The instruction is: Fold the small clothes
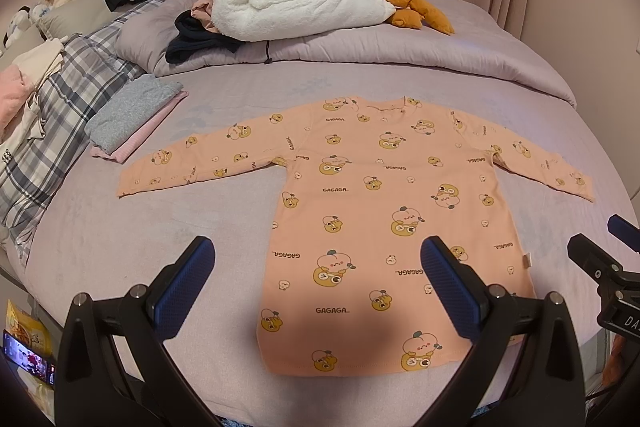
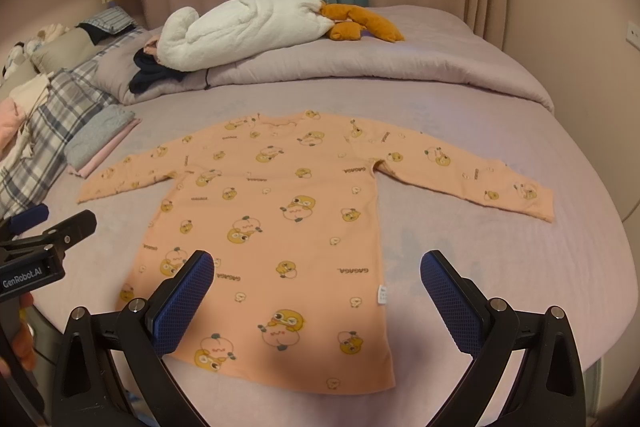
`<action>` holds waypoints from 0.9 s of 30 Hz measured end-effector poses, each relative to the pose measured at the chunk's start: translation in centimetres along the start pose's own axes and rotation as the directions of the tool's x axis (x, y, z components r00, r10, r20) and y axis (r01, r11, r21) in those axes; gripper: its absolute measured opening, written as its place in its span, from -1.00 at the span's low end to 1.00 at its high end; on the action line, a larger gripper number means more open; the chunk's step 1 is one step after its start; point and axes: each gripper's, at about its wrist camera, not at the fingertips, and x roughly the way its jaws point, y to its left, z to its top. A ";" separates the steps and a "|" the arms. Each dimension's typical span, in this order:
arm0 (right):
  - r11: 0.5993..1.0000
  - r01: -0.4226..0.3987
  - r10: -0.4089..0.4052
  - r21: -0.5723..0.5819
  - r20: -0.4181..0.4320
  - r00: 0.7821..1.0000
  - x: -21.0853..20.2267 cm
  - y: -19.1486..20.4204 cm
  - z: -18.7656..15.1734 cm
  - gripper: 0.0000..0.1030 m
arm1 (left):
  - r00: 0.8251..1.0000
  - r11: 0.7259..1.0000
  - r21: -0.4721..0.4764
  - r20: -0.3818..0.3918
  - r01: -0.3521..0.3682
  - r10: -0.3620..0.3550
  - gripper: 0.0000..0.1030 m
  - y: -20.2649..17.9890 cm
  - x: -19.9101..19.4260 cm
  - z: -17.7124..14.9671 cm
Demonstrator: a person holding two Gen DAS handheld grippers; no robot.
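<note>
Spread flat on the bed (image 1: 120, 235): a peach long-sleeved shirt (image 1: 380, 203), printed with small cartoon figures, neck toward the far side, hem toward the cameras, both sleeves stretched out to the sides. No fold made in it yet, so for this garment everything seems still to do: sleeves in, then body over. Near the left sleeve end, a small stack of folded clothes (image 1: 132, 119), grey on pink, probably pieces already finished. Further back, a white plush toy (image 1: 296, 7) lying on a rolled duvet.

Left gripper (image 1: 318, 281) hanging above the hem, fingers wide apart, nothing between them. Right gripper (image 2: 318, 293) likewise above the lower right part of the shirt, fingers apart and empty.

Seen only from the left wrist: a phone with lit screen (image 1: 30, 357) at the lower left edge, beside a yellow packet, and the left hem corner in full. Seen only from the right wrist: the whole right sleeve up to its cuff (image 2: 544, 201), the small white side label (image 2: 383, 295) at the seam, and part of a hand (image 2: 24, 343) holding the other tool.
</note>
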 end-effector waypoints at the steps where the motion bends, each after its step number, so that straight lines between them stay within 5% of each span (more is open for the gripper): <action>1: 1.000 0.000 0.000 -0.001 0.000 1.000 0.0 0.0 0.0 0.98 | 1.000 1.000 0.000 0.000 0.001 -0.001 1.00 0.0 0.0 0.0; 17: 1.000 0.003 -0.002 0.024 -0.014 1.000 0.5 -0.7 -0.3 0.98 | 1.000 1.000 0.009 -0.017 0.012 -0.012 1.00 0.1 0.6 -0.2; 27: 0.970 -0.116 0.127 0.214 -0.038 0.991 3.5 -5.1 -1.7 0.98 | 0.980 0.986 -0.064 -0.116 0.152 -0.159 0.99 -0.3 5.2 -0.2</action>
